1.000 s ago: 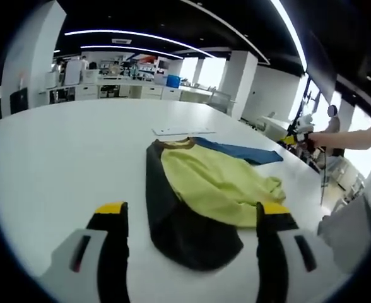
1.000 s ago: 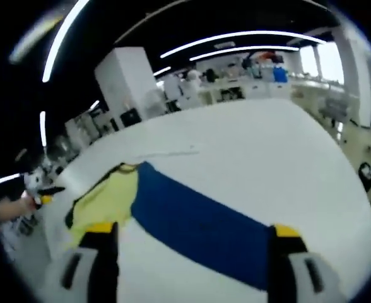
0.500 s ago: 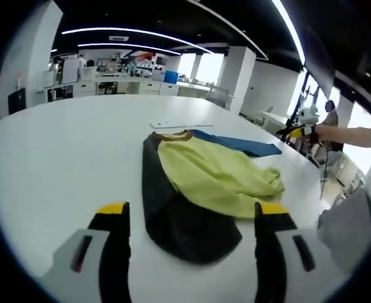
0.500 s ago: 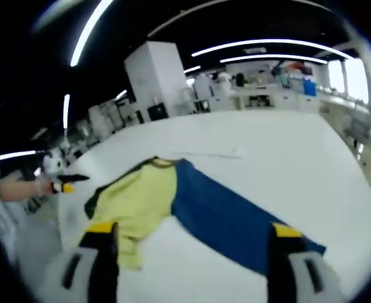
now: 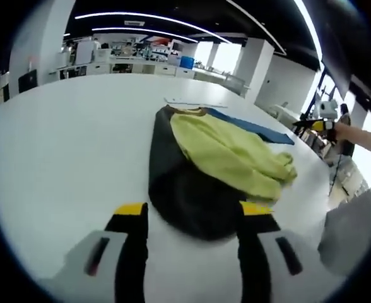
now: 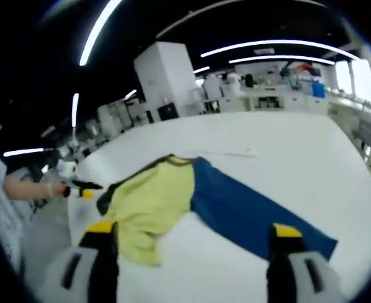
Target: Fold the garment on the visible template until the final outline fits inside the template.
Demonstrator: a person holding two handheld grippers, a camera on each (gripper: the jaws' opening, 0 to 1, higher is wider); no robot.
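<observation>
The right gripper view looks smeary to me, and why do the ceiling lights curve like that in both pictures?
In the right gripper view the garment and the far room are soft, likely motion blur. In the left gripper view the garment is sharper, though the near jaws are blurred. In both views the fisheye lens bends the straight ceiling lights into arcs and rounds the white table.

Matt cloth garment; smooth, seemingly matt table.

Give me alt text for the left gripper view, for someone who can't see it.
A garment in yellow, black and blue lies crumpled on a white table, just beyond the open yellow-tipped jaws of the left hand-held gripper. At the right edge, a person's hand holds the other hand-held gripper.
</observation>
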